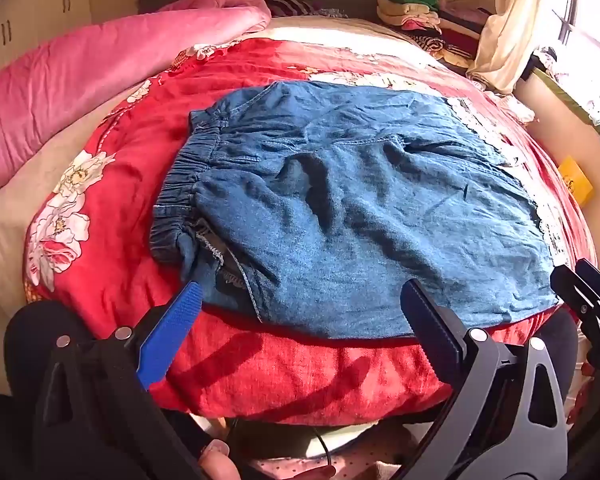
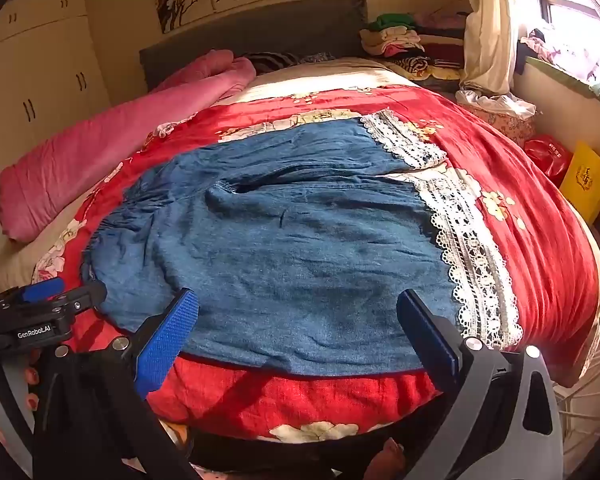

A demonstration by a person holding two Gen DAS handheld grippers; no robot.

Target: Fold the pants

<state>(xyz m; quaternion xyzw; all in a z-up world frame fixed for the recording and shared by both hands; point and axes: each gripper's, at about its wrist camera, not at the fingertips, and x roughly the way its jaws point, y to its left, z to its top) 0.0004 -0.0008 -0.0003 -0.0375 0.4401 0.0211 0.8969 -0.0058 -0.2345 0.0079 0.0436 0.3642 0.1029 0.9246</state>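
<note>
While both tongs hang wide with nothing in them, the one pair of pants (image 1: 352, 208) lies flat on the bed (image 1: 292, 376) just ahead, long axis running sideways. Left tongs (image 1: 300, 304) sit nearer the waistband (image 1: 180, 184), right tongs (image 2: 298, 312) nearer the lace hems (image 2: 472, 248). Two tongs, one pair of pants.

One brand name reads clearly

"GenRobot.AI" stands in white letters on the black body of the left gripper (image 2: 40, 312), at the left edge of the right wrist view. The print on the yellow box (image 2: 586, 180) and red bag (image 2: 548, 154) is too small to read.
</note>
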